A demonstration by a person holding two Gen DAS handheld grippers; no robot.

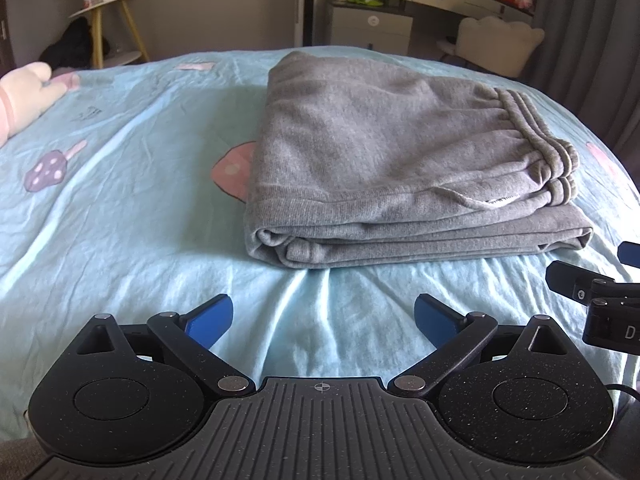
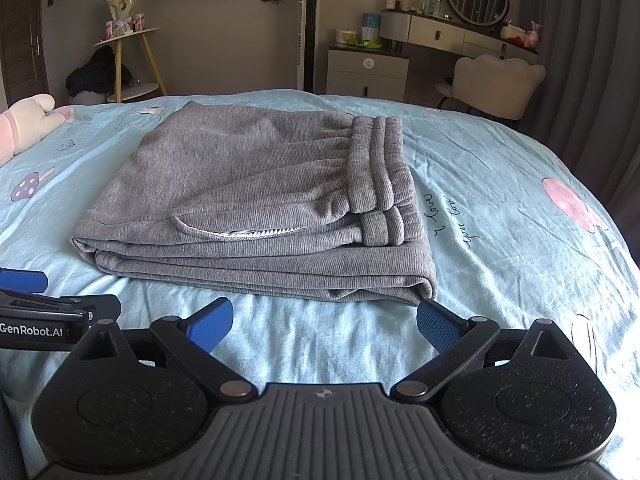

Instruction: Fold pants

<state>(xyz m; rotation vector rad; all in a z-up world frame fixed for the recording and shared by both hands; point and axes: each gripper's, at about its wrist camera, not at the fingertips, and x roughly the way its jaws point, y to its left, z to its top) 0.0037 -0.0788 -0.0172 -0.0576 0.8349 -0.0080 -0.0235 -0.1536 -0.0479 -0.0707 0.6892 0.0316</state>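
The gray pants (image 1: 384,160) lie folded into a thick stack on the light blue bed sheet (image 1: 120,200), with the waistband (image 2: 378,168) on top, toward 2 o'clock. The left gripper (image 1: 324,320) is spread wide and holds nothing — it sits at 6 o'clock from the stack. The right gripper (image 2: 325,322) is also spread and empty, with its right finger (image 2: 438,328) just beside the stack's near corner.

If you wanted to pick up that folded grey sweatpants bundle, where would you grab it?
I'd probably take the folded grey sweatpants by the thick rounded folded edge nearest the grippers, coming in low from the front. All layers meet there, so one pinch should hold them; the ribbed waistband on top would likely peel off alone.
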